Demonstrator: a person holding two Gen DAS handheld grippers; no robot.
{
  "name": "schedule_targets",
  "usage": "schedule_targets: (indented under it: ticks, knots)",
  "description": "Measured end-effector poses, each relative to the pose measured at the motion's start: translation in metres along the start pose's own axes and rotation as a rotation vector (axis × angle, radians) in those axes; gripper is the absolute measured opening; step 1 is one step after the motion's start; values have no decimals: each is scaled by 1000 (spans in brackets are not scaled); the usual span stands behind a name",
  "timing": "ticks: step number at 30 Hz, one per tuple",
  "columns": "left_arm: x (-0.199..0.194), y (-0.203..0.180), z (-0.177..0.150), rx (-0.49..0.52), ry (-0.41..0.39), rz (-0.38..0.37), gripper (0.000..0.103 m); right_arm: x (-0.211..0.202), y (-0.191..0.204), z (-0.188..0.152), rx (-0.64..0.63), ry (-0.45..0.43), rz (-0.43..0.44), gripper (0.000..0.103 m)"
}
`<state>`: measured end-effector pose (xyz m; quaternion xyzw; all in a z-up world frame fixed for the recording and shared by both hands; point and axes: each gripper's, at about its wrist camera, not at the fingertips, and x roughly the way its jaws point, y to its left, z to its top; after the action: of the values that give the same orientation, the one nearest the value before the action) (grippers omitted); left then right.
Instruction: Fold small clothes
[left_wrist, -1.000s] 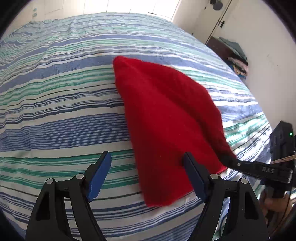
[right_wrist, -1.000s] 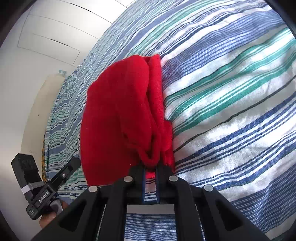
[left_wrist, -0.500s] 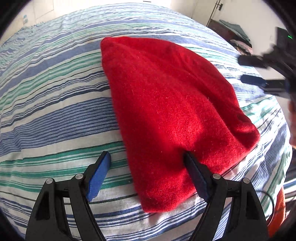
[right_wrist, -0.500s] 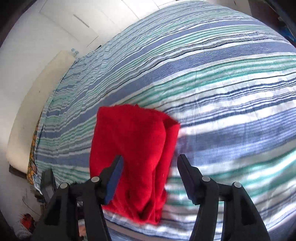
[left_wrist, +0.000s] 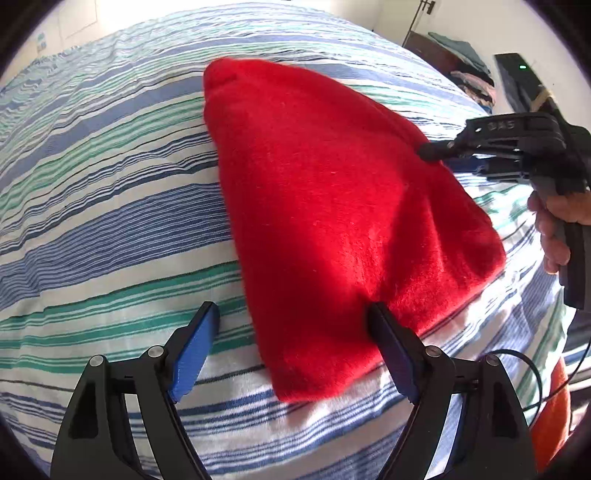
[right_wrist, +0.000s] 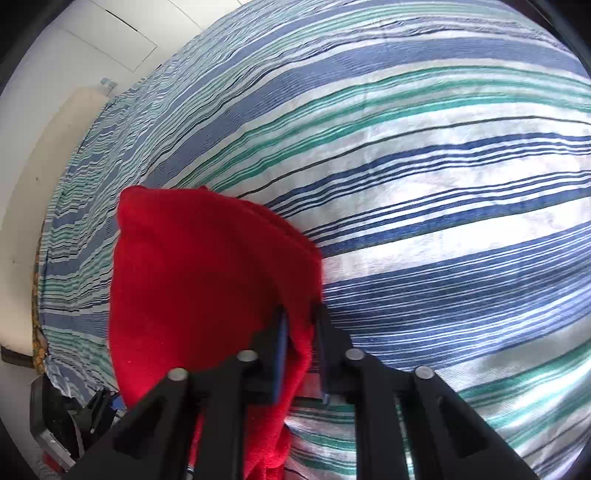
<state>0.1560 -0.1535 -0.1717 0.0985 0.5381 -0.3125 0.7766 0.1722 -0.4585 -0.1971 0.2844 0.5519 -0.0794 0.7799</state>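
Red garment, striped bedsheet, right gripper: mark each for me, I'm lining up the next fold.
red garment (left_wrist: 332, 221): left wrist view, middle of its flat upper face.
striped bedsheet (left_wrist: 110, 221): left wrist view, bare stripes left of the garment.
right gripper (right_wrist: 301, 314): right wrist view, between its fingertips, jaws closing over the garment's edge.

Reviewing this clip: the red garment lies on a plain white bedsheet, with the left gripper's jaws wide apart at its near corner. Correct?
Not quite. The bedsheet is striped blue, green and white, not plain white, as the left wrist view shows. The red garment and the wide-open left gripper are as stated.
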Motion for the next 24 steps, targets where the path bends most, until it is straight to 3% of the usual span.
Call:
schedule_targets:
  ticks: [1, 3, 5, 8, 11, 13, 15, 19, 24]
  knots:
    - [-8, 1, -2, -4, -8, -8, 84, -13, 2, -2, -8, -35, -12, 39]
    - [-19, 3, -6, -9, -30, -16, 84, -46, 12, -10, -43, -122, -17, 39]
    - [-21, 3, -9, -9, -22, -10, 84, -77, 31, -26, -99, -177, 82, 38]
    - [-11, 4, -13, -11, 26, 24, 84, -77, 59, -62, -196, -114, 202, 38]
    - [-13, 14, -21, -50, 68, 15, 84, -25, 48, -98, -173, 33, 113, 37]
    - [-27, 20, -28, -68, 70, 16, 84, -20, 28, -112, -94, 54, 86, 35]
    - [-43, 27, -31, -72, 46, 33, 84, -42, 17, -121, -42, 15, 124, 39]
    - [-57, 41, -21, -116, 2, 54, 86, -94, 17, -135, -94, -112, 108, 64]
    - [-56, 45, -6, -137, 4, 89, 86, -115, 16, -139, -90, -141, 92, 64]
